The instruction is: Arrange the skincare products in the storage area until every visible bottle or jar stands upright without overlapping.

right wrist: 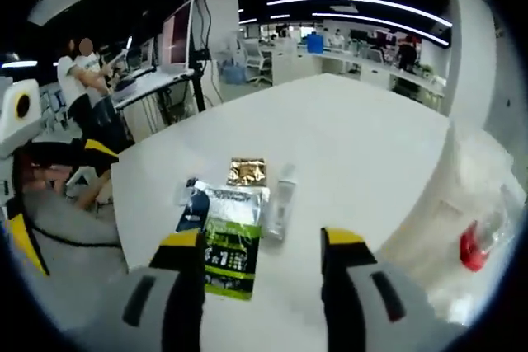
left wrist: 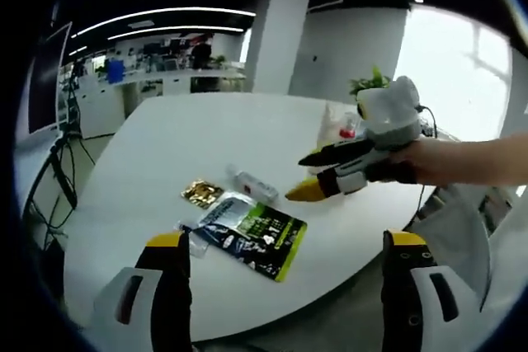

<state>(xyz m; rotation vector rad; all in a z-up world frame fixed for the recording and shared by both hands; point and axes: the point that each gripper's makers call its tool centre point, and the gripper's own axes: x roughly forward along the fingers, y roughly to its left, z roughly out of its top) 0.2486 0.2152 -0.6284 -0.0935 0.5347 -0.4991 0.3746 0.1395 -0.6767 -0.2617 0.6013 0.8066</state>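
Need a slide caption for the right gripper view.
Open right gripper above green sachet, gold packet and clear bottle lying flat.

white table (left wrist: 206, 129) — potted plant (left wrist: 369, 82) | monitor (right wrist: 176, 36) — two people (right wrist: 85, 72)

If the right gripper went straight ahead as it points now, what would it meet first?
Probably the small clear bottle lying on the white table, in line between the open right gripper jaws; the green sachet sits just left. Depth is uncertain.

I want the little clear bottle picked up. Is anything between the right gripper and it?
Nothing visible. The right gripper is open just above the bottle, which lies flat on the table beside the green packet.
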